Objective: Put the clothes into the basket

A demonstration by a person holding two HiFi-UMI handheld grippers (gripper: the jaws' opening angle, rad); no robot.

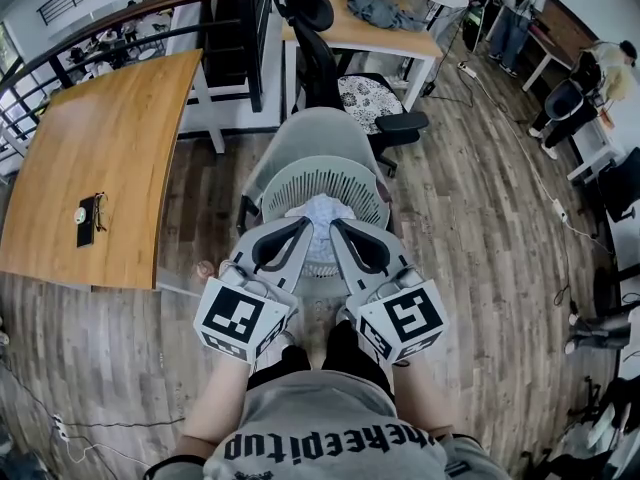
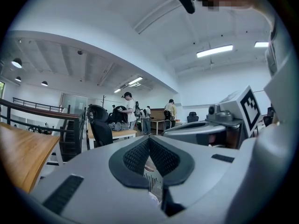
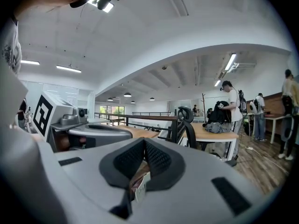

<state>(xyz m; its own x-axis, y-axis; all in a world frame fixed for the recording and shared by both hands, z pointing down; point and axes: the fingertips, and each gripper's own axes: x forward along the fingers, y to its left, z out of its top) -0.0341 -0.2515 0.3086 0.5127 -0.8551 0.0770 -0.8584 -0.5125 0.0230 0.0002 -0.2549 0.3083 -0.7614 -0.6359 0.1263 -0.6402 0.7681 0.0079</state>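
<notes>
The pale cloth (image 1: 320,211) lies in the basket (image 1: 285,183), right under the tips of both grippers. The left gripper (image 1: 303,224) and right gripper (image 1: 337,226) are each clenched, pads together. Whether either pinches the cloth cannot be told. Only their own views show the basket's slats (image 2: 153,182) through the gap beneath the pads. A grey chair (image 1: 310,133) stands just beyond, and a wooden table (image 1: 110,168) lies off the left gripper's outer side.

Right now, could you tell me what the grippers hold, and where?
The left gripper and right gripper each clamp the basket by its near rim.
</notes>
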